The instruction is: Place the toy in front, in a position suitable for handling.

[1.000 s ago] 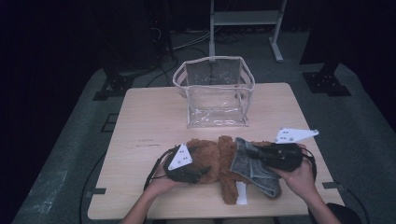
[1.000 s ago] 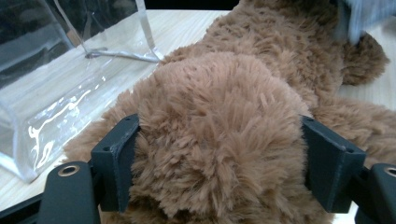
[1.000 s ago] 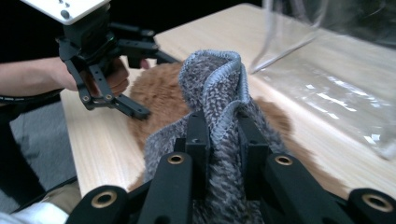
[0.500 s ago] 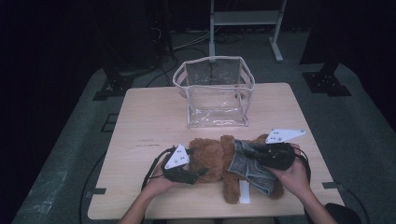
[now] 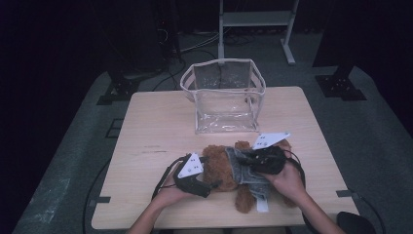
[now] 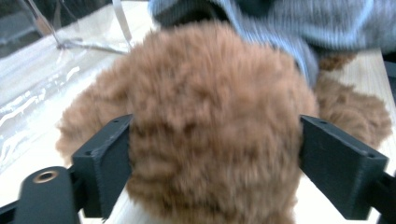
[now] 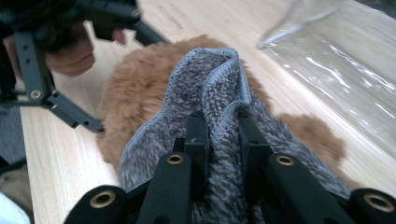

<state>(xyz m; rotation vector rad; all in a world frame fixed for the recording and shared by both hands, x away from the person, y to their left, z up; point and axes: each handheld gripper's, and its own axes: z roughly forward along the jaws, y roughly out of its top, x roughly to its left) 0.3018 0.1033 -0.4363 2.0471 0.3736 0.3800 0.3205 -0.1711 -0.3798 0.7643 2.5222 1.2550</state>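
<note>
A brown teddy bear [image 5: 216,168] lies on the wooden table [image 5: 156,126] near its front edge, with a grey knit sweater [image 5: 243,170] around its body. My left gripper [image 5: 209,174] has its jaws on either side of the bear's head [image 6: 215,121]. They have just been opening, and the fur brushes both pads without looking squeezed. My right gripper [image 7: 219,126] is shut on a raised fold of the sweater's edge [image 7: 210,88], just right of the head. The bear's legs [image 5: 246,200] point toward the person.
A clear plastic bag [image 5: 224,97] with white handles stands open at the back middle of the table, and its wall [image 7: 336,60] lies close beyond the bear. The person's left hand [image 7: 70,56] holds the other gripper. Bare wood runs on both sides.
The right gripper has moved left with the sweater fold toward the bear's head. The bear has slid a little left. The left hand has stayed in place.
</note>
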